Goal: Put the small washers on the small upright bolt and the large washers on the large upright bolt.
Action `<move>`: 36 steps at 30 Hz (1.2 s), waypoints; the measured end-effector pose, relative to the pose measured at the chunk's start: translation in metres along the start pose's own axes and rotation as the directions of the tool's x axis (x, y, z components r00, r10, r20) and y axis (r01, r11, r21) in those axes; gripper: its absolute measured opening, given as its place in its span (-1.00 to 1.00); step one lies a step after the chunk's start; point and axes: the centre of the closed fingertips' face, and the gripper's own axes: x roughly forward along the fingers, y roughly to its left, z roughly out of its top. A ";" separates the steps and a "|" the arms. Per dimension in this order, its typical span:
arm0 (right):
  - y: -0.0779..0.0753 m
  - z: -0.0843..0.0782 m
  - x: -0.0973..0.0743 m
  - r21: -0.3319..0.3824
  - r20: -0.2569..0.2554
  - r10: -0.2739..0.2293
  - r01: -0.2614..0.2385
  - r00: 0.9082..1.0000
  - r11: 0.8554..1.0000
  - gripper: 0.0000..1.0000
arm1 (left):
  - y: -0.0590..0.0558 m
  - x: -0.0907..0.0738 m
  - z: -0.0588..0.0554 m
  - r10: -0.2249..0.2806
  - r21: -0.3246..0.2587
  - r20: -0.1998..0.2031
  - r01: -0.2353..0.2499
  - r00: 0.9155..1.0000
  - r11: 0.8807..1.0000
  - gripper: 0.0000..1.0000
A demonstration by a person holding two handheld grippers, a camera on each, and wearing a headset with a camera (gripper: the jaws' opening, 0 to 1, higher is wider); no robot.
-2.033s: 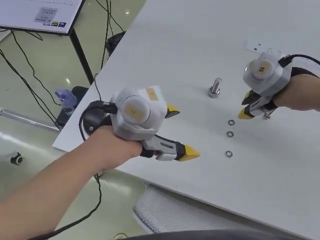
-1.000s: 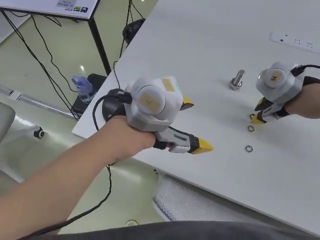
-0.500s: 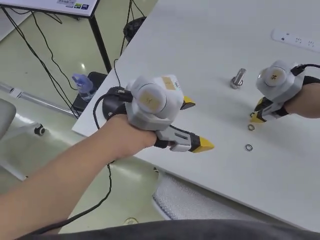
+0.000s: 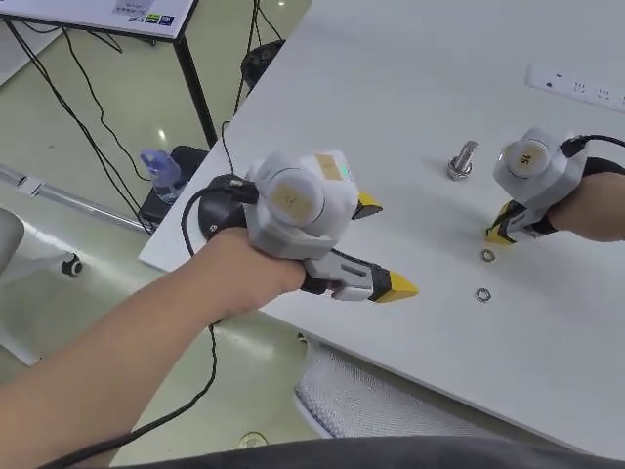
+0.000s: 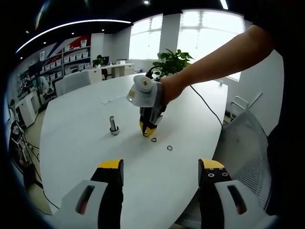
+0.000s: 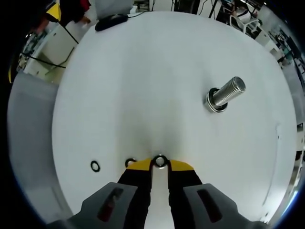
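My right gripper (image 4: 498,234) has its tips down on the white table (image 4: 391,88), shut on a small washer (image 6: 160,161) pinched between the yellow tips (image 6: 160,165). Two more small washers (image 4: 487,256) (image 4: 482,294) lie in a row just toward me; they are also in the right gripper view (image 6: 130,162) (image 6: 95,166). The large upright bolt (image 4: 462,159) (image 6: 224,94) stands a little beyond and to the left of that gripper. My left gripper (image 4: 383,246) hovers open and empty over the table's near edge, looking at the bolt (image 5: 114,126) and the right gripper (image 5: 148,131).
A white power strip (image 4: 576,86) lies at the far right of the table. The table's near edge runs diagonally under the left gripper, with a mesh chair (image 4: 361,405) below it. Cables and a water bottle (image 4: 161,168) sit on the floor to the left.
The right gripper has moved from beside the row of washers onto the farthest washer, which now sits between its tips. The left gripper has kept its place, open.
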 end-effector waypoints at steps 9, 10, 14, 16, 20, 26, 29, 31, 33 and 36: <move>0.000 -0.006 -0.006 0.024 0.016 -0.009 0.008 1.000 1.000 -0.75 | -0.001 0.004 0.000 -0.001 0.018 -0.011 0.001 1.000 1.000 0.26; 0.000 -0.007 -0.008 0.023 0.017 -0.008 0.007 1.000 1.000 -0.75 | -0.001 0.005 0.000 -0.002 0.010 -0.008 0.002 1.000 1.000 0.26; -0.004 -0.013 -0.018 0.020 0.016 -0.014 0.014 1.000 1.000 -0.75 | 0.003 0.007 0.000 0.006 0.012 -0.016 -0.006 1.000 1.000 0.29; -0.006 -0.015 -0.025 0.031 0.022 -0.018 0.018 1.000 0.999 -0.75 | 0.005 0.008 0.001 0.016 0.010 -0.016 -0.016 1.000 1.000 0.33; -0.007 -0.023 -0.039 0.043 0.031 -0.024 0.022 0.999 0.999 -0.75 | 0.009 0.011 -0.001 0.025 0.012 -0.020 -0.024 0.999 1.000 0.35; -0.007 -0.040 -0.057 0.083 0.054 -0.029 0.024 0.998 0.996 -0.75 | 0.011 0.011 -0.003 0.044 0.001 -0.018 -0.044 0.999 0.999 0.37; -0.008 -0.050 -0.063 0.096 0.057 -0.035 0.029 0.998 0.995 -0.75 | 0.013 0.013 -0.006 0.051 0.001 -0.025 -0.051 0.998 0.999 0.38; -0.007 -0.056 -0.067 0.103 0.060 -0.038 0.032 0.997 0.994 -0.75 | 0.014 0.014 -0.008 0.055 0.000 -0.027 -0.055 0.998 0.998 0.39; -0.007 -0.062 -0.070 0.112 0.061 -0.042 0.035 0.997 0.993 -0.75 | 0.015 0.015 -0.008 0.057 -0.003 -0.024 -0.057 0.998 0.998 0.42; -0.007 -0.071 -0.072 0.124 0.061 -0.044 0.036 0.997 0.992 -0.75 | 0.015 0.016 -0.011 0.053 0.002 -0.029 -0.053 0.998 0.999 0.45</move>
